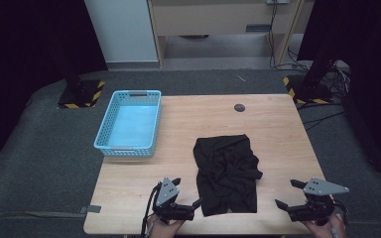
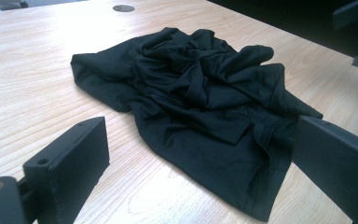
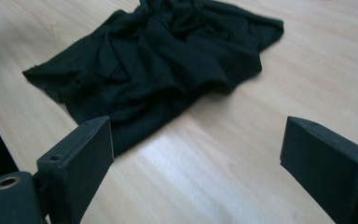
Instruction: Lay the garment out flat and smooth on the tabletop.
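Crumpled black garment (image 1: 226,173) lying unfolded at the middle of the wooden tabletop (image 1: 273,129), near its front edge. Left gripper (image 1: 185,193) just beside the cloth's near left corner, fingers spread, nothing between them. Right gripper (image 1: 286,194) apart on the right, fingers spread and empty. Empty blue basket (image 1: 105,134) at far left. Apparently barely begun: nothing grasped, straightened or binned yet.

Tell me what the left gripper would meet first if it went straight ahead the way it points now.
Most likely the crumpled black cloth garment: the open left gripper points at its near edge on the light wooden table, though how high the jaws ride above the wood is unclear.
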Demonstrator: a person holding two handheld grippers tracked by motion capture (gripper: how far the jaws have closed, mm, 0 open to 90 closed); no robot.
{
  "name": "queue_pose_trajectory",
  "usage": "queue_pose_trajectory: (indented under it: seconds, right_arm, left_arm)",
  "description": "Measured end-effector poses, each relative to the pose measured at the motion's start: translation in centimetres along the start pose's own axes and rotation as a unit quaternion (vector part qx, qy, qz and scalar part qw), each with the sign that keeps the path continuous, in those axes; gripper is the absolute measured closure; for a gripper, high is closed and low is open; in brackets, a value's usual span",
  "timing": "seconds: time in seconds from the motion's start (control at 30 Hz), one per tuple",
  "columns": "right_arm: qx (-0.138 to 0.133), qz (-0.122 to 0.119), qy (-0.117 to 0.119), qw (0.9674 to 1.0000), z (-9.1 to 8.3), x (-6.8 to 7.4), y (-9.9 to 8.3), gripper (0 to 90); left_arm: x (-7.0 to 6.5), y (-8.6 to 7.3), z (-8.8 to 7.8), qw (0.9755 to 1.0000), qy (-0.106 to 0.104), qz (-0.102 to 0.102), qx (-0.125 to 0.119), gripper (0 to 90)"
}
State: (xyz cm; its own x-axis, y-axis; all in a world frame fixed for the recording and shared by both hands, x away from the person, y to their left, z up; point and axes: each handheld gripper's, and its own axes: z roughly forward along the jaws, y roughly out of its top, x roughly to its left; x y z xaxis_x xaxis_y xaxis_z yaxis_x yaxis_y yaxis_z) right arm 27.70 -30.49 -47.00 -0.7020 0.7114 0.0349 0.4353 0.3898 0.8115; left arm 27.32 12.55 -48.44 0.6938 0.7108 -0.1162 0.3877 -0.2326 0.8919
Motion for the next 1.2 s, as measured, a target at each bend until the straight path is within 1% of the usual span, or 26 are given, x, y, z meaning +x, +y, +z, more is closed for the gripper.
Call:
queue_pose_trajectory:
  seconds: [0.1, 0.2, 0.27, 0.3, 0.33, 0.37, 0.4, 0.43, 0.47, 0.5, 0.63, 0.7, 0.73, 0.77, 0.93, 0.97, 1.0, 1.07, 1.1, 1.13, 1.2]
  right_arm:
    - [-0.003, -0.014, 0.005, 0.9999, 0.6, -0.1, 1.4, 9.4]
    - [-0.005, -0.019, 0.010, 0.9998, 1.4, -0.2, 2.6, 9.4]
    - [-0.003, -0.024, 0.013, 0.9996, 2.0, -0.3, 3.4, 9.3]
    - [-0.001, -0.029, 0.018, 0.9994, 2.7, -0.4, 4.2, 9.3]
    - [-0.001, -0.029, 0.018, 0.9994, 2.7, -0.4, 4.2, 9.3]
    - [0.002, -0.035, 0.021, 0.9992, 3.3, -0.3, 5.0, 9.3]
    - [0.002, -0.039, 0.023, 0.9990, 3.6, -0.3, 5.4, 9.4]
    - [0.002, -0.039, 0.023, 0.9990, 3.6, -0.3, 5.4, 9.4]
    - [0.005, -0.046, 0.027, 0.9985, 4.3, -0.1, 6.3, 9.4]
    - [0.005, -0.046, 0.027, 0.9985, 4.3, -0.1, 6.3, 9.4]
    - [0.014, -0.064, 0.035, 0.9972, 5.7, 0.0, 7.8, 9.4]
    - [0.016, -0.066, 0.038, 0.9970, 6.3, 0.0, 8.4, 9.7]
    - [0.019, -0.070, 0.041, 0.9966, 7.0, -0.1, 8.9, 10.2]
    - [0.019, -0.070, 0.041, 0.9966, 7.0, -0.1, 8.9, 10.2]
    - [0.030, -0.073, 0.045, 0.9959, 9.0, -0.3, 9.5, 13.2]
    - [0.038, -0.078, 0.050, 0.9950, 9.9, -0.3, 9.6, 14.6]
    - [0.038, -0.078, 0.050, 0.9950, 9.9, -0.3, 9.6, 14.6]
    - [0.048, -0.081, 0.056, 0.9939, 10.9, -0.3, 9.5, 16.0]
    - [0.059, -0.084, 0.063, 0.9927, 11.8, -0.3, 9.4, 17.4]
    - [0.059, -0.084, 0.063, 0.9927, 11.8, -0.3, 9.4, 17.4]
    - [0.068, -0.086, 0.072, 0.9914, 12.6, -0.3, 9.2, 20.4]
  left_arm:
    - [0.2, 0.2, 0.2, 1.0000, -0.001, -0.001, -0.001, 3.5]
    - [0.2, 0.3, 0.4, 1.0000, -0.002, -0.003, -0.004, 3.5]
    - [0.2, 0.4, 0.4, 1.0000, -0.001, -0.002, -0.004, 3.5]
    - [0.2, 0.5, 0.5, 1.0000, -0.002, -0.001, -0.005, 3.5]
    - [0.2, 0.5, 0.5, 1.0000, -0.002, 0.001, -0.004, 3.5]
    - [0.2, 0.6, 0.5, 1.0000, 0.000, 0.003, -0.004, 3.4]
    - [0.2, 0.7, 0.5, 1.0000, 0.000, 0.000, -0.007, 3.2]
    - [0.2, 0.7, 0.5, 1.0000, 0.000, 0.000, -0.007, 3.2]
    - [0.2, 0.7, 0.5, 1.0000, -0.001, -0.002, -0.010, 3.2]
    - [0.2, 0.8, 0.5, 0.9999, 0.000, -0.001, -0.011, 3.2]
    - [0.4, 1.1, 0.6, 0.9999, 0.002, 0.003, -0.012, 3.2]
    - [0.5, 1.3, 0.8, 0.9999, 0.002, 0.003, -0.014, 3.2]
    - [0.6, 1.4, 0.9, 0.9999, 0.000, 0.003, -0.015, 3.2]
    - [0.6, 1.5, 1.1, 0.9999, 0.000, 0.004, -0.016, 3.2]
    - [0.7, 1.9, 2.1, 0.9999, -0.001, 0.009, -0.010, 3.2]
    - [0.7, 2.1, 2.5, 0.9999, -0.001, 0.011, -0.010, 3.3]
    - [0.7, 2.1, 2.5, 0.9999, -0.001, 0.011, -0.010, 3.3]
    - [0.8, 2.2, 3.0, 0.9999, 0.000, 0.011, -0.012, 3.3]
    - [0.8, 2.3, 3.2, 0.9999, -0.001, 0.010, -0.012, 3.4]
    - [0.9, 2.3, 3.5, 0.9999, -0.001, 0.010, -0.012, 3.4]
    - [0.9, 2.4, 4.0, 0.9999, -0.001, 0.009, -0.011, 3.4]
